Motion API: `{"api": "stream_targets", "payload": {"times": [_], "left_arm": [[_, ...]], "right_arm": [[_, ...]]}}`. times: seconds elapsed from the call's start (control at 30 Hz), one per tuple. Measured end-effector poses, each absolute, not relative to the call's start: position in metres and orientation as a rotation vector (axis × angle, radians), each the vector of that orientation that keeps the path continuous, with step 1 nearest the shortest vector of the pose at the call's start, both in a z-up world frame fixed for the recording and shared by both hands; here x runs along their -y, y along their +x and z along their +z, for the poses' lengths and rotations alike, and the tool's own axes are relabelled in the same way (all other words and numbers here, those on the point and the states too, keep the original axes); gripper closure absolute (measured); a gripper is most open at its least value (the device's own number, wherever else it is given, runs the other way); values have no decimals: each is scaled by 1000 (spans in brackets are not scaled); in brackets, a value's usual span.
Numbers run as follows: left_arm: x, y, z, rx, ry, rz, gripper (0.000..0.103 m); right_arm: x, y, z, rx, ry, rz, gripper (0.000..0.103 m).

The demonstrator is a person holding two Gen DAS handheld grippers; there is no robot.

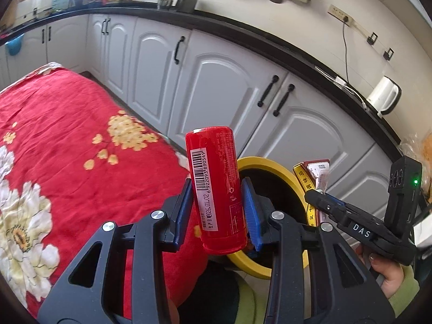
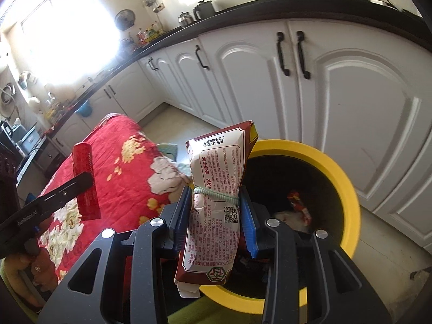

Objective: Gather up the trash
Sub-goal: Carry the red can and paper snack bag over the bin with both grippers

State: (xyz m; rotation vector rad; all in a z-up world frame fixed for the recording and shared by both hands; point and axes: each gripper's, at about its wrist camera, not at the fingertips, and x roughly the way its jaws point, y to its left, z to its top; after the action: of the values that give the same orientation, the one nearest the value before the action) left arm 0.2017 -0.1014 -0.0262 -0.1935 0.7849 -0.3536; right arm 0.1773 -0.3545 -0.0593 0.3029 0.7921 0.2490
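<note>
Your left gripper (image 1: 217,202) is pinching a red can (image 1: 216,189) upright between its blue pads (image 1: 251,213), barcode facing you. The can hangs over the near edge of the red flowered cloth (image 1: 67,135), just left of the yellow-rimmed bin (image 1: 270,163). Your right gripper (image 2: 216,210) is clamped on a crumpled snack packet (image 2: 216,189) tied round the middle with a green band (image 2: 216,193); the packet stands upright at the bin's (image 2: 348,189) left rim. Inside the bin you can see some wrappers (image 2: 297,208). White cabinet doors (image 2: 351,94) with black handles run along the far side, under a dark countertop (image 1: 243,36) carrying a white kettle (image 1: 383,95).
</note>
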Motion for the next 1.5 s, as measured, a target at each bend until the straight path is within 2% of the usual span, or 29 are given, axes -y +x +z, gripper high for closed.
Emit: {"api": "stream_targets", "payload": {"times": [0.8, 1.5], "left_arm": [[182, 215, -50, -840, -68, -447, 74], [205, 228, -76, -913, -30, -467, 74]], "right_arm": [[411, 159, -79, -805, 369, 159, 70], [409, 173, -103, -867, 389, 175, 69]]}}
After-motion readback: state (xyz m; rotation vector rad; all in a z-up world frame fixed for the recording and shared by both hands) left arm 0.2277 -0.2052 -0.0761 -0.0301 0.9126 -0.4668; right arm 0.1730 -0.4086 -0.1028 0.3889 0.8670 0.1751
